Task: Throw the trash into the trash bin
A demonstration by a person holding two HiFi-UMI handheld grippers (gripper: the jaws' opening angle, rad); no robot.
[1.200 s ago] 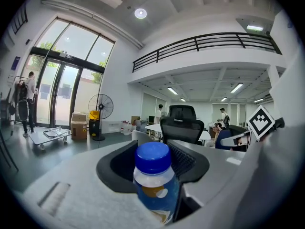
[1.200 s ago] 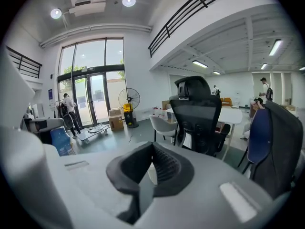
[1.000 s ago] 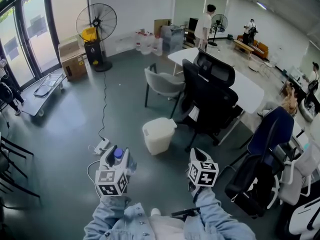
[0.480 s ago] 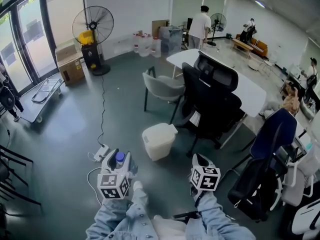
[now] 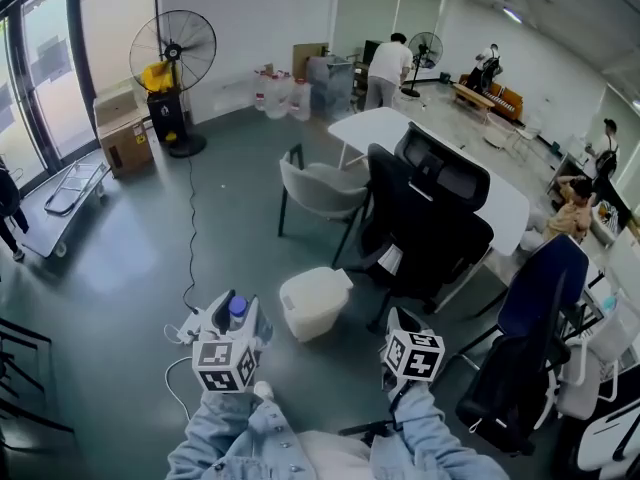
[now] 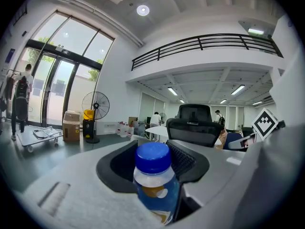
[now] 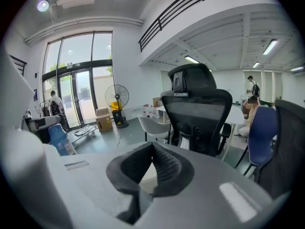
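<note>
A small bottle (image 5: 237, 309) with a blue cap and blue label stands upright between the pads of my left gripper (image 5: 232, 306), which is shut on it. In the left gripper view the bottle (image 6: 155, 185) fills the space between the dark pads of the left gripper (image 6: 153, 151). The cream trash bin (image 5: 313, 301) with a lid stands on the floor just ahead, between both grippers. My right gripper (image 5: 400, 320) is level with the bin's right side. In its own view the right gripper (image 7: 153, 149) has its pads meeting at the tip and holds nothing.
A black office chair (image 5: 425, 218) and a grey chair (image 5: 320, 183) stand behind the bin beside a white table (image 5: 490, 183). A power strip with cable (image 5: 185, 326) lies left of the left gripper. A blue chair (image 5: 540, 288) is at right, a standing fan (image 5: 170, 58) far left.
Both grippers have been carried forward across the floor. The bin and chairs now sit lower and nearer in the head view. The bottle stays in the left gripper.
</note>
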